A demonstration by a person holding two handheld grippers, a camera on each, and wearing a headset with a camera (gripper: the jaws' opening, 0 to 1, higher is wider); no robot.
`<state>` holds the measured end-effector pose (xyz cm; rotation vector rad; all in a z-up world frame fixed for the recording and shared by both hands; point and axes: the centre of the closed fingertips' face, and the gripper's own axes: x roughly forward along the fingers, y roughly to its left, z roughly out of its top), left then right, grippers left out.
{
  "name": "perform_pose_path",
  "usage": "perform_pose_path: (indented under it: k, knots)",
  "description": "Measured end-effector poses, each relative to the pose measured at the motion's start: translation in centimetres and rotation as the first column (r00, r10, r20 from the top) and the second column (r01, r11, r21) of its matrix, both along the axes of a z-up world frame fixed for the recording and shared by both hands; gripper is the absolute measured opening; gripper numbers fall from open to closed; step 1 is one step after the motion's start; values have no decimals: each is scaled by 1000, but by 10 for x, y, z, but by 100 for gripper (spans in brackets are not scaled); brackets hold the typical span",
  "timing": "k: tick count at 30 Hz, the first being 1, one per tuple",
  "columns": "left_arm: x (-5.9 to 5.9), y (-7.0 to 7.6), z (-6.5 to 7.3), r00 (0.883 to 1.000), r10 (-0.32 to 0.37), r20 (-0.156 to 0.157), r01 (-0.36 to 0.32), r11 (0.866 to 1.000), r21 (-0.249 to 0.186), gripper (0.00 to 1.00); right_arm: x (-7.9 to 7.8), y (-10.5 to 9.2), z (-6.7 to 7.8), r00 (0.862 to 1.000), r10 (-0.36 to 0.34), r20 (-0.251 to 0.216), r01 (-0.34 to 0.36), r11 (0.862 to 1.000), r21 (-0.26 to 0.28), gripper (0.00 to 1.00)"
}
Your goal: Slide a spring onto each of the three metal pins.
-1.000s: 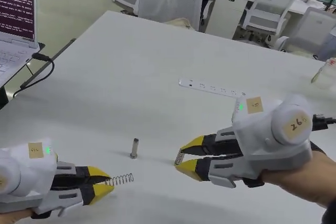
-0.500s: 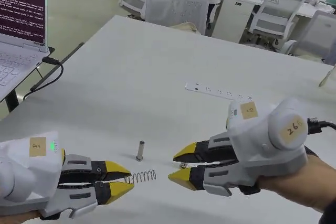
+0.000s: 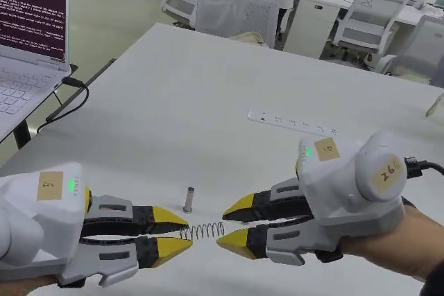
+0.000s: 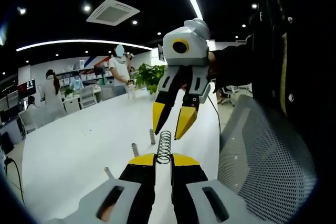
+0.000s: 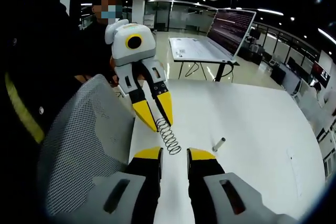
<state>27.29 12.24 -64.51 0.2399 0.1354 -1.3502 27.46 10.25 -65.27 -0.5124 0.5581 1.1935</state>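
Low over the white table point(image 3: 208, 88), the left gripper point(image 3: 182, 230) is pinching one end of a spring point(image 3: 205, 229), holding it level near a bare upright pin point(image 3: 189, 199), while the jaws of the right gripper point(image 3: 225, 225) are standing spread around the free end. No spring is sitting on that pin yet.

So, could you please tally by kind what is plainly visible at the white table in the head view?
Grippers: 2, the left gripper and the right gripper
Spring: 1
Metal pin: 1
Power strip: 1
Total: 5
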Motion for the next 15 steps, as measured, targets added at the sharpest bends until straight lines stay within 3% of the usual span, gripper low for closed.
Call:
perform_pose_path:
  k: [15]
  knots:
    - [-2,-4,4,1000,-8,5,8,1000,-17,2,-3,1,0,1000,24,6,-24,1000,-6,9]
